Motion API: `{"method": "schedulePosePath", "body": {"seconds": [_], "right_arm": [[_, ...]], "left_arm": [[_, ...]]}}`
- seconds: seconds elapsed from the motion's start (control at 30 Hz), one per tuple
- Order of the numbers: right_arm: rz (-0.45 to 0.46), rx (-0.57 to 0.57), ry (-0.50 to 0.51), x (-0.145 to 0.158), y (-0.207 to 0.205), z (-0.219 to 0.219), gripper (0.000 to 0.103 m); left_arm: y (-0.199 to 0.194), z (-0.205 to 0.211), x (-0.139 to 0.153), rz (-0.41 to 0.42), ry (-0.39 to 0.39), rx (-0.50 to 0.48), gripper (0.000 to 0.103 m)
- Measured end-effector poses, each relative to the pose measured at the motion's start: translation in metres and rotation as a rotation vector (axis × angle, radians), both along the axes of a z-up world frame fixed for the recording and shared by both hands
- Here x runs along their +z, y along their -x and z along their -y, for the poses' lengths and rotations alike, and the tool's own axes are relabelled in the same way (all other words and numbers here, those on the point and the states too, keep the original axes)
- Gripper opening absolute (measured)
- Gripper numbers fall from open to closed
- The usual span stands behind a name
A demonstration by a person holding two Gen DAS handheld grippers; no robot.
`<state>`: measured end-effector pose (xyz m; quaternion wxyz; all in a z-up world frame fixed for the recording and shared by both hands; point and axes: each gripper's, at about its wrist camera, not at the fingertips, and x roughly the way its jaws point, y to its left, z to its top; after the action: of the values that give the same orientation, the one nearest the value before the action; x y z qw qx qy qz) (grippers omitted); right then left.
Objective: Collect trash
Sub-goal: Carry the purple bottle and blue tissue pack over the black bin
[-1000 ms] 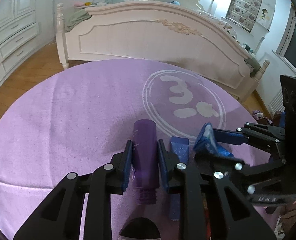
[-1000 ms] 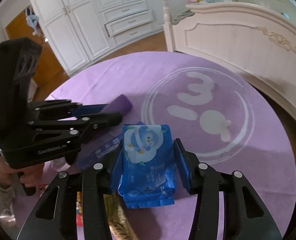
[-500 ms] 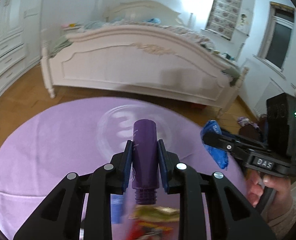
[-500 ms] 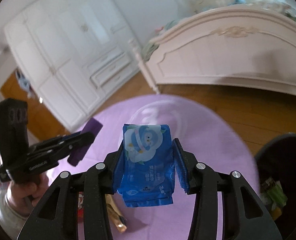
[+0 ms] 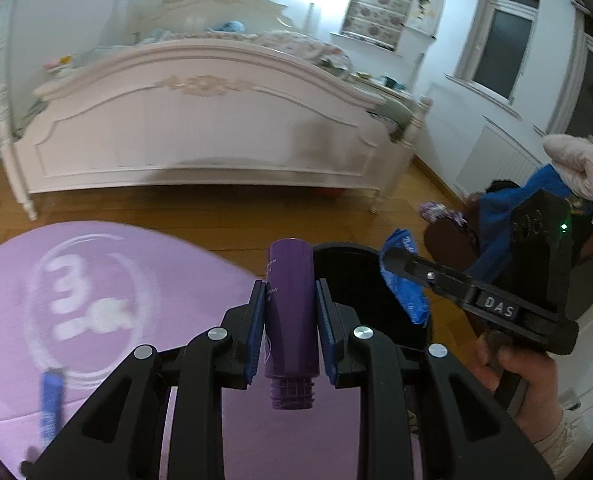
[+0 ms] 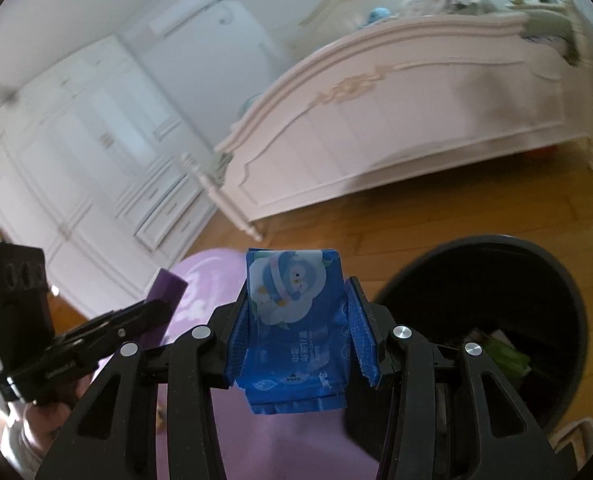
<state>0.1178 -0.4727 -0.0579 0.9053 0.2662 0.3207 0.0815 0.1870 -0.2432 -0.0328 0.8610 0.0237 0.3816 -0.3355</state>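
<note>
My left gripper (image 5: 290, 300) is shut on a purple bottle (image 5: 291, 312), its threaded neck pointing back at the camera, held above the near rim of a black trash bin (image 5: 360, 276). My right gripper (image 6: 295, 320) is shut on a blue wet-wipe pack (image 6: 294, 328) with a penguin print, just left of the same bin (image 6: 484, 280), which has wrappers inside. In the left wrist view the right gripper (image 5: 400, 264) hangs over the bin with the blue pack (image 5: 406, 284). In the right wrist view the left gripper (image 6: 152, 312) shows at the left with the bottle (image 6: 164, 300).
A round purple rug (image 5: 76, 292) lies on the wooden floor, with a blue tube (image 5: 50, 404) on it at the lower left. A white bed (image 5: 200, 128) stands behind, a white wardrobe (image 6: 76, 168) to its left. Clothes and a chair (image 5: 496, 216) crowd the right wall.
Both grippers rose off the rug and swung right toward the black bin, each keeping its item. The bin has come into both views; the rug has slid off to the left.
</note>
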Motion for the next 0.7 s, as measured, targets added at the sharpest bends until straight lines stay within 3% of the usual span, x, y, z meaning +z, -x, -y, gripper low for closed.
{"method": "schedulePosePath", "body": {"seconds": [0.27, 0.7], "right_arm": [[-0.037, -0.077, -0.037, -0.03, 0.014, 0.042, 0.045], [-0.103, -0.131, -0.09, -0.074, 0.018, 0.075, 0.045]], "left_arm": [[0.003, 0.058, -0.019, -0.037, -0.033, -0.084, 0.025], [0.011, 0.102, -0.049, -0.081, -0.087, -0.141, 0.025]]}}
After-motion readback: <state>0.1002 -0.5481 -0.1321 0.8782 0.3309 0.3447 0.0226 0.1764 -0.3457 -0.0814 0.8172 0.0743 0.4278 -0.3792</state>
